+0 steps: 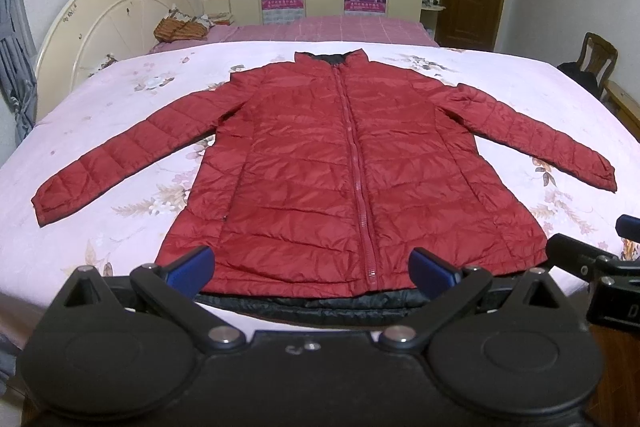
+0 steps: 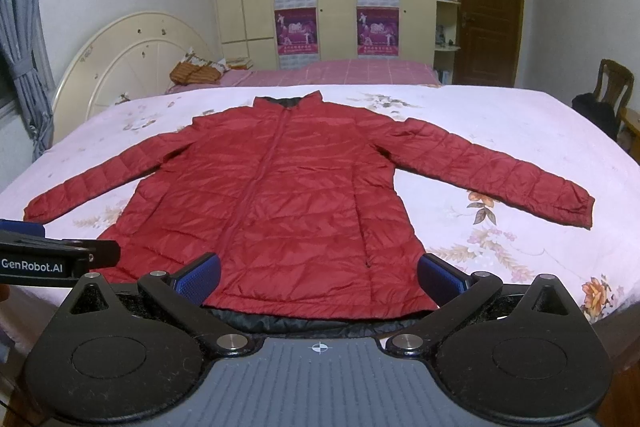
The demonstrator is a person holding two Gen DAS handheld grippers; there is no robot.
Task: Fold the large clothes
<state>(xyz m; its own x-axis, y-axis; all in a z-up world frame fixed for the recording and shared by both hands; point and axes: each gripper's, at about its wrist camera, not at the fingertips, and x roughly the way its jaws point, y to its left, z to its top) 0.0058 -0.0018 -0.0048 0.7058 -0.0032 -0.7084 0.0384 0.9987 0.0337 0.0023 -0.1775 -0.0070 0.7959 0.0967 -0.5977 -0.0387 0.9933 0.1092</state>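
Two grippers: left gripper (image 1: 312, 269) and right gripper (image 2: 318, 275), side by side at the bed's near edge, level with the hem; jaws of both spread wide, holding nothing.
Jacket: red jacket (image 1: 344, 171) flat on the bed (image 1: 120, 107), front up, zipped, collar at 12 o'clock, hem at 6 o'clock, dark lining peeking from under the hem.
Sleeves: left sleeve (image 1: 120, 163) angled out toward 8 o'clock, right sleeve (image 2: 500, 171) toward 4 o'clock in the right view; both fully extended, cuffs well apart from the body.
Stage: probably the very start, nothing folded yet.
Step in hand: likely bringing one sleeve across the chest.
Grasp: best taken at a cuff (image 1: 44, 205), pinching both layers of the slick padded shell deep between the pads, not at the very tips.
Path: lift only slightly, carry toward the zipper (image 1: 354, 163), lay flat along the body.
Other gripper: useful pressing near the shoulder seam so the body does not drag.
Risk: slippery quilted fabric may slide out or spring back; trapped air may puff the fold open.
Check: hem kept square at 6 o'clock, no bunching under the arm.
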